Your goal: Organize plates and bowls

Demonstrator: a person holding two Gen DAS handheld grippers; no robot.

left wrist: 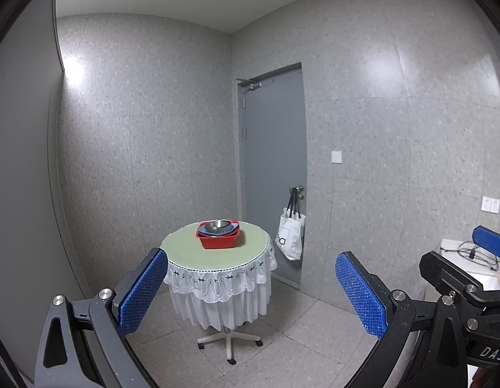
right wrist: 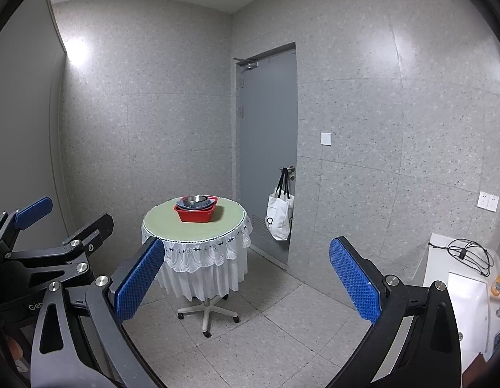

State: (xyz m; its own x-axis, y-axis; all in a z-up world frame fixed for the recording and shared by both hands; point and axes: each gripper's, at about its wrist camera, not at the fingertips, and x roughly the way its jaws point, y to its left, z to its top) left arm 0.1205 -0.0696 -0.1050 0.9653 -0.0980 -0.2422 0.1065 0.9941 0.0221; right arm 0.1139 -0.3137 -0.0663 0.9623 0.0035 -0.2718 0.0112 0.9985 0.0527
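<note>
table: I see it round, green top (left wrist: 185,249), white lace skirt, wheeled base
door (left wrist: 275,161): grey, shut, behind the table to the right
bag (left wrist: 290,236): white tote on the door handle
switch (left wrist: 336,156): on the wall, right of the door
cables (right wrist: 470,253): I see them coiled on a white counter

Small round table (left wrist: 185,252) w/ pale green top, white lace-edged skirt hanging round it, on a wheeled star base (left wrist: 229,344) over grey tile floor (left wrist: 298,349). Directly on the tabletop, toward the far side: one red plastic basin (left wrist: 219,241). Stacked inside it: bluish plates (left wrist: 203,229) w/ a steel bowl (left wrist: 216,224) on top. Exact plate count too small to tell.
</note>
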